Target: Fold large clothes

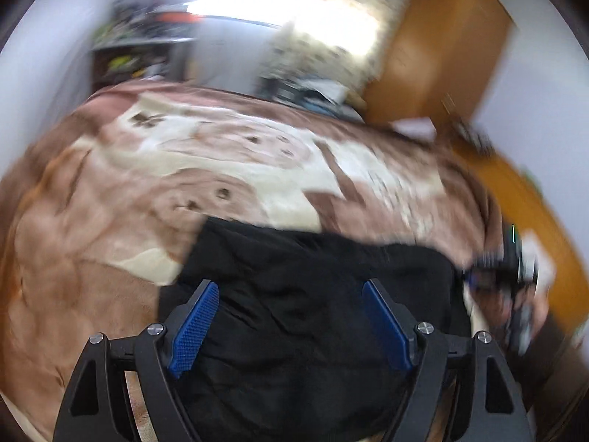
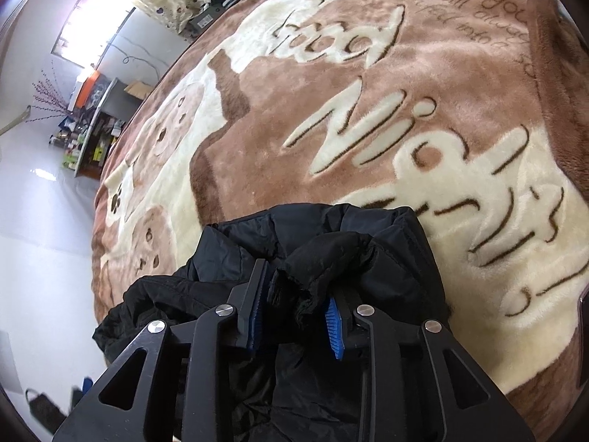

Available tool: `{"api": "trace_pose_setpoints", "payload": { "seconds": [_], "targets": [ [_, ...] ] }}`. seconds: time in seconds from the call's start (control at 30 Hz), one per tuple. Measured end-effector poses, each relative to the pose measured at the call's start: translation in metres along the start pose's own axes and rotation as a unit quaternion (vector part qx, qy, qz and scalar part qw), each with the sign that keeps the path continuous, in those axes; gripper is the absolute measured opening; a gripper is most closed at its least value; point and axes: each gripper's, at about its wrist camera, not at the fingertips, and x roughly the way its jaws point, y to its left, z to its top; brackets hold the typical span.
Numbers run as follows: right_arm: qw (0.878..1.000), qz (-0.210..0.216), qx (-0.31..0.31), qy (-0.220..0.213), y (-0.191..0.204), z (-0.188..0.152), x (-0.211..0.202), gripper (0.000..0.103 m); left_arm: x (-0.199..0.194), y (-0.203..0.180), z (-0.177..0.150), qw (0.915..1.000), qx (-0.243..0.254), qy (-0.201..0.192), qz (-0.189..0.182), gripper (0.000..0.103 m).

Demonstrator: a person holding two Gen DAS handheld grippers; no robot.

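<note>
- Left wrist view: the left hand-held gripper [image 1: 291, 294] has its blue-padded fingers spread wide, with nothing between them.
- A black padded jacket [image 1: 305, 294] lies directly beneath and ahead of those spread fingers, bunched on a bed blanket [image 1: 110, 221]; whether the fingertips touch the fabric cannot be told.
- The blanket is plush, brown and cream, and reaches out ahead of and to the left of the hand-held gripper.
- To the right of the left hand-held gripper, at the jacket's edge, the right hand-held gripper [image 1: 515, 287] appears as a blurred dark shape; its jaws cannot be read from here.
- Far ahead, past the bed, stand a bright window [image 1: 279, 0] and, ahead to the right, an orange-brown wooden wardrobe [image 1: 441, 48]. The whole view is smeared by motion blur.
- Right wrist view: the right hand-held gripper [image 2: 300, 305] is pinching a rumpled fold of the black padded jacket [image 2: 331, 250], the cloth bunched between its two blue pads and spilling over the right one.
- The rest of the jacket lies heaped around and under the fingers, its quilted body just ahead of them and a crumpled part sagging to the lower left at the bed's edge.
- Ahead and to the right of this hand-held gripper the blanket [image 2: 368, 73] shows cream "Good Night" lettering and bear figures.
- To the left, beyond the bed's edge, are a pale glossy floor [image 2: 40, 221] and a cluttered shelf unit [image 2: 92, 129] in the distance.
</note>
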Motion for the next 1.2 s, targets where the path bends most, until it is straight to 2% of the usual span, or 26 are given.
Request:
{"api": "trace_pose_setpoints", "payload": {
  "seconds": [0.07, 0.13, 0.23, 0.33, 0.37, 0.4, 0.47, 0.6, 0.67, 0.73, 0.8, 0.87, 0.9, 1.0, 1.07, 1.13, 1.2],
  "targets": [
    [1.000, -0.003, 0.000, -0.014, 0.005, -0.002, -0.004, 0.035, 0.016, -0.028, -0.014, 0.9987, 0.044, 0.024, 0.009, 0.080],
    [1.000, -0.015, -0.006, -0.023, 0.010, -0.005, -0.008, 0.038, 0.033, -0.049, -0.026, 0.9967, 0.066, 0.048, -0.003, 0.080],
    [0.999, -0.025, -0.014, -0.029, 0.014, -0.007, -0.011, 0.044, 0.062, -0.069, -0.038, 0.9928, 0.068, 0.098, -0.010, 0.080],
    [0.998, -0.034, -0.040, -0.047, 0.020, -0.010, -0.020, 0.048, 0.081, -0.078, -0.040, 0.9935, 0.057, 0.098, -0.007, 0.078],
    [0.997, -0.037, -0.048, -0.055, 0.022, -0.011, -0.024, 0.051, 0.086, -0.079, -0.040, 0.9927, 0.056, 0.106, 0.013, 0.078],
    [0.996, -0.036, -0.050, -0.072, 0.022, -0.013, -0.032, 0.053, 0.092, -0.080, -0.040, 0.9913, 0.061, 0.110, 0.038, 0.078],
    [0.991, -0.013, -0.050, -0.123, 0.022, -0.020, -0.054, 0.079, 0.099, -0.081, -0.039, 0.9902, 0.072, 0.106, 0.055, 0.078],
    [0.974, -0.024, -0.095, -0.203, 0.031, -0.051, -0.089, 0.080, 0.114, -0.067, -0.033, 0.9904, 0.039, 0.112, 0.072, 0.078],
    [0.961, -0.029, -0.158, -0.226, 0.041, -0.077, -0.093, 0.080, 0.115, -0.061, -0.029, 0.9912, 0.027, 0.104, 0.078, 0.078],
    [0.953, -0.035, -0.229, -0.196, 0.054, -0.094, -0.078, 0.080, 0.118, -0.060, -0.029, 0.9908, 0.030, 0.104, 0.082, 0.078],
    [0.940, -0.060, -0.306, -0.139, 0.069, -0.112, -0.045, 0.080, 0.121, -0.059, -0.029, 0.9902, 0.036, 0.104, 0.087, 0.078],
    [0.927, -0.069, -0.351, -0.112, 0.076, -0.125, -0.018, 0.079, 0.121, -0.055, -0.029, 0.9896, 0.034, 0.101, 0.096, 0.078],
    [0.926, -0.072, -0.356, -0.106, 0.077, -0.129, -0.011, 0.079, 0.121, -0.053, -0.029, 0.9892, 0.032, 0.101, 0.101, 0.079],
    [0.932, -0.085, -0.343, -0.084, 0.073, -0.123, 0.015, 0.079, 0.125, -0.043, -0.026, 0.9879, 0.028, 0.105, 0.110, 0.079],
    [0.936, -0.107, -0.325, -0.084, 0.067, -0.109, 0.030, 0.079, 0.127, -0.038, -0.025, 0.9872, 0.030, 0.106, 0.115, 0.079],
    [0.944, -0.105, -0.308, -0.055, 0.063, -0.100, 0.040, 0.079, 0.129, -0.030, -0.024, 0.9875, 0.019, 0.106, 0.115, 0.079],
    [0.946, -0.112, -0.303, -0.031, 0.062, -0.093, 0.052, 0.079, 0.133, -0.022, -0.024, 0.9880, 0.007, 0.105, 0.113, 0.079]
  ]
}}
